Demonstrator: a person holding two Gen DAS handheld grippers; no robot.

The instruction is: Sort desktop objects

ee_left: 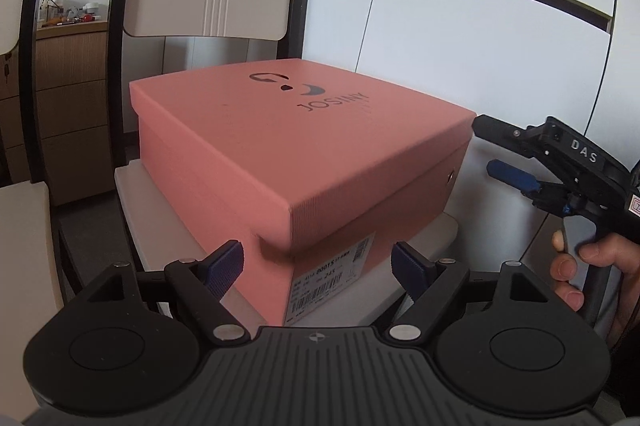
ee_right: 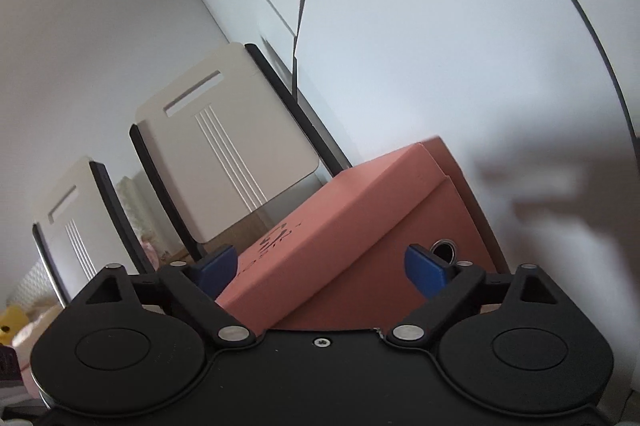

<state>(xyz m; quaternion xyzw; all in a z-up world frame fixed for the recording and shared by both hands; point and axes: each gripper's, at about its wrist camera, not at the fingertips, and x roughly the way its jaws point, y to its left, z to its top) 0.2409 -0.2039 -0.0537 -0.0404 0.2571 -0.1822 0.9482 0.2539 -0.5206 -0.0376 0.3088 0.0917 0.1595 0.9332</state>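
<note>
While the pink corrugated-cardboard shoebox sits lid-on upon the pale seat of a chair, close to the white wall panels, the left wrist view looks down on its near corner. The left gripper stands wide, its blue pads either side of that corner and clear of the cardboard, with the barcode label just ahead of them. At the right edge a hand holds the right gripper beside the box's side wall; its jaws are spread, one black finger reaching near the lid's far corner and the blue-padded one lower, neither pressing on the box as far as I can tell.

In the right wrist view, strongly tilted, the same box fills the middle, and the right gripper is wide open with nothing clamped; one blue pad lies in front of the metal-ringed vent hole in the side wall. Two cream chair backs with black frames stand behind.

I judge the step to be the approach to the box, either to lift its lid or to shift it. The next move calls for each gripper to settle on a lid edge and close firmly, since the lid's smooth skirt could slip.
</note>
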